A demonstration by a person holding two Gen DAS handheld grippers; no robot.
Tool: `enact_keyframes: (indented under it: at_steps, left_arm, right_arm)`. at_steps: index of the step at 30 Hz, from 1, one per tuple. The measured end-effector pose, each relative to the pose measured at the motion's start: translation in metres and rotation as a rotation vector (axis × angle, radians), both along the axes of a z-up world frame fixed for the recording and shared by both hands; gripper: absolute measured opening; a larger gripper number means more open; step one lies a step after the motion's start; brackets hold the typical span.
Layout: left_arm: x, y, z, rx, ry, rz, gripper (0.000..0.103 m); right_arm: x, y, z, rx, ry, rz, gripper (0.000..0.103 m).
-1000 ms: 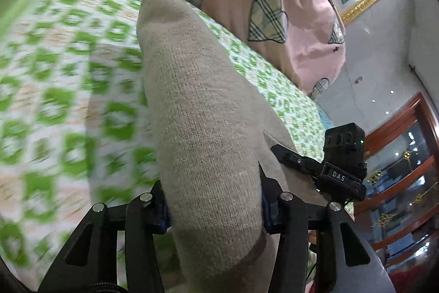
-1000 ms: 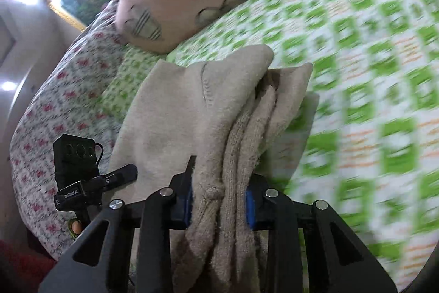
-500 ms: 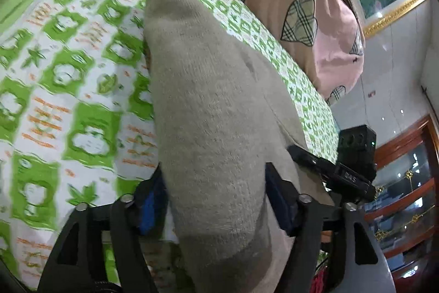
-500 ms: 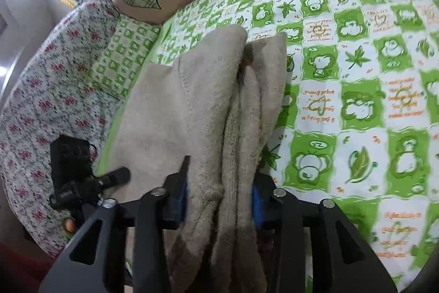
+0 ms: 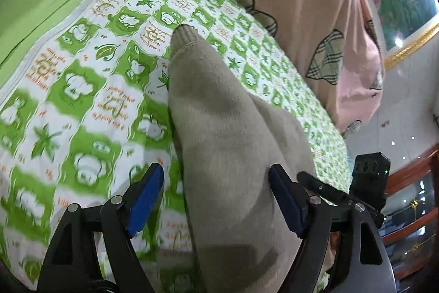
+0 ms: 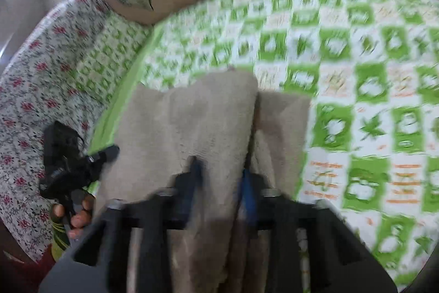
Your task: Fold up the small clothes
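Garment: a beige knit garment (image 5: 227,144) lies on the bed's green-and-white checked sheet (image 5: 82,89).
Long axis: runs straight ahead from the left tongs (image 5: 216,191), its ribbed narrow end farthest away.
Left tongs: blue pads spread wide, the cloth between them with a gap at each side; gripping nothing.
Right tongs (image 6: 221,175): closed on a bunched fold of the garment (image 6: 197,117); view blurred.
Writing: orange script in the white squares, too smeared to read.
Beyond: a pink pillow (image 5: 315,18) with plaid hearts.
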State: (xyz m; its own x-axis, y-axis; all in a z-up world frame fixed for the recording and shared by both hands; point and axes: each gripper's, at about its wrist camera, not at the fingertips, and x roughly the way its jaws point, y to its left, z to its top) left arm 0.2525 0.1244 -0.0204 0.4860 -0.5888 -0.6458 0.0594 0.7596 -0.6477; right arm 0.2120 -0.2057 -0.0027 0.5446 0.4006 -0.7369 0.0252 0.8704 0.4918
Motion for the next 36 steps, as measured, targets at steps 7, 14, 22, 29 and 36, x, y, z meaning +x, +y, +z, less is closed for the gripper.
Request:
enact_keyframes:
  at_steps: [7,14,22,29,36]
  left_arm:
    - [0.033,-0.026,0.005,0.162,-0.008,0.031,0.072]
    - [0.066,-0.029,0.004,0.264,-0.015,0.056,0.050]
    - [-0.026,-0.017,0.036,0.238,-0.101,0.032,0.056]
    - [-0.142,-0.023,0.042,0.198,-0.149,-0.052,0.062]
    - [-0.219,-0.050,0.039,0.230,-0.213,-0.120,0.070]
  right_arm:
    - [-0.034,-0.022,0.037,-0.035,-0.124,-0.032,0.011]
    - [-0.027,-0.038,-0.006,0.044,-0.018,-0.081,0.016]
    - [-0.075,-0.034,0.025,0.029,-0.077,-0.111,0.019]
    - [-0.138,-0.021,0.022,0.059,-0.069,-0.123,0.034]
    - [-0.178,-0.012,0.018,0.074,-0.077,-0.116,0.039]
